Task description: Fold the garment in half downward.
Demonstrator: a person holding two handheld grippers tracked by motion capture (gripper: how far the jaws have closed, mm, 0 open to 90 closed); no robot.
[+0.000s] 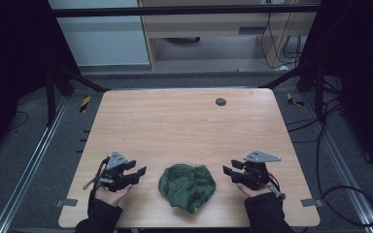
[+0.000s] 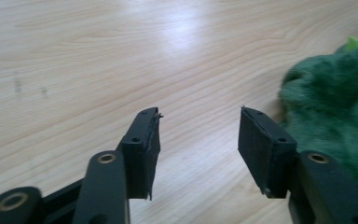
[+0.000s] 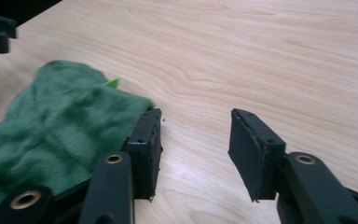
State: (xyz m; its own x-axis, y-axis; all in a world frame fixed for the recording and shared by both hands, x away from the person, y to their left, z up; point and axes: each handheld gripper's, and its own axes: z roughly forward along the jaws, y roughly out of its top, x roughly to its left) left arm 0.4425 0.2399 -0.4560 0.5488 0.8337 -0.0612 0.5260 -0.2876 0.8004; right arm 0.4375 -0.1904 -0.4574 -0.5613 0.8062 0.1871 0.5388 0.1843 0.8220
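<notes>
We see a crumpled green cloth [image 1: 187,187] lying near the front edge of the wooden desk [image 1: 184,121], between our two hands. The left hand-held gripper [image 1: 138,171] and right hand-held gripper [image 1: 227,170] sit just beside it, both with jaws spread and holding nothing. A small dark round spot [image 1: 220,102] marks the desk's far side.

Crumpled dark green fuzzy cloth [image 1: 187,187], lying in a heap, near front edge of wooden table [image 1: 184,121]
</notes>
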